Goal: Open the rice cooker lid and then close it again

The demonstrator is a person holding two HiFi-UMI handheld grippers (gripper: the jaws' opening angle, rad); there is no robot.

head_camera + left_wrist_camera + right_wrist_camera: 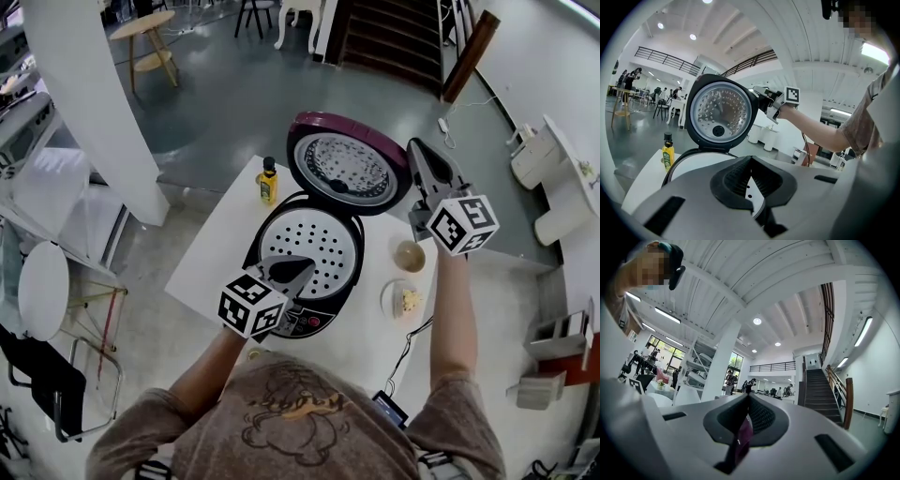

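Rice cooker (323, 309) is set on the table (211, 253), its lid (347, 169) stood open at 12 o'clock. Right gripper (414, 145) is clamped on the lid's purple rim at 3 o'clock. Left gripper (295, 270) is held closed and empty at 6 o'clock. Lid is judged stiff, hinged and glossy, best pinched at the rim.

Bright, even light; fisheye-warped edges

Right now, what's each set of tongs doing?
Left tongs: closed, holding nothing.
Right tongs: closed on the rim of the round maroon rice cooker lid.
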